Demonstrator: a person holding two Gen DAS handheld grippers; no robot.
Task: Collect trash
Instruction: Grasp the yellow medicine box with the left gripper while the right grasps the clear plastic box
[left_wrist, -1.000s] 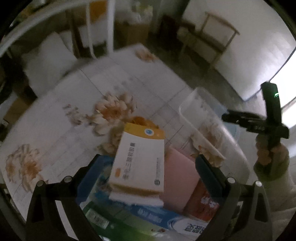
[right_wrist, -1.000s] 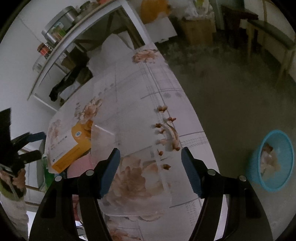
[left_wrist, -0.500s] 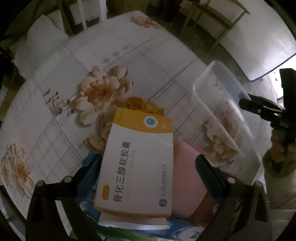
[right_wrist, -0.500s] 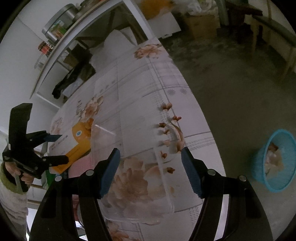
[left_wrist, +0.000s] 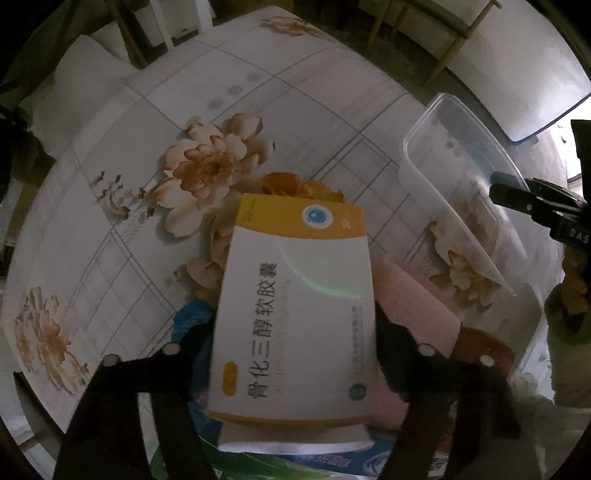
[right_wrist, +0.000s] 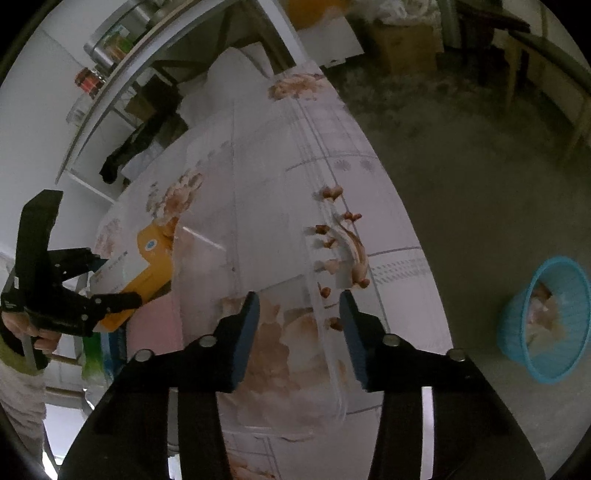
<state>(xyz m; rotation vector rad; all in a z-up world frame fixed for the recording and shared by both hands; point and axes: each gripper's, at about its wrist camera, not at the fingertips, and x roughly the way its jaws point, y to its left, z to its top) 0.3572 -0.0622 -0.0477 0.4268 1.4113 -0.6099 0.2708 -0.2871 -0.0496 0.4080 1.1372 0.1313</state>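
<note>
A white and orange medicine box (left_wrist: 295, 310) lies on a pile of packets on the floral tablecloth (left_wrist: 122, 206). My left gripper (left_wrist: 291, 332) points straight down over it, its jaws closing, and both pads touch the box's long sides. The right wrist view shows the same grip, with my left gripper (right_wrist: 110, 280) around the medicine box (right_wrist: 147, 266). A clear plastic container (right_wrist: 266, 258) sits in front of my right gripper (right_wrist: 299, 325). Its jaws are closing astride the container's right wall, with gaps on both sides. The clear plastic container (left_wrist: 461, 177) shows at the right of the left wrist view.
Under the box lie a pink pad (left_wrist: 413, 314), a red packet (left_wrist: 480, 350) and blue and green packets (left_wrist: 332, 461). A blue basket (right_wrist: 546, 317) with scraps stands on the floor to the right. A shelf with jars (right_wrist: 107, 48) and a cardboard box (right_wrist: 402, 44) stand behind the table.
My left gripper came down over the medicine box and its jaws narrowed onto the box's sides. The right jaws narrowed about the container's wall without moving away.
</note>
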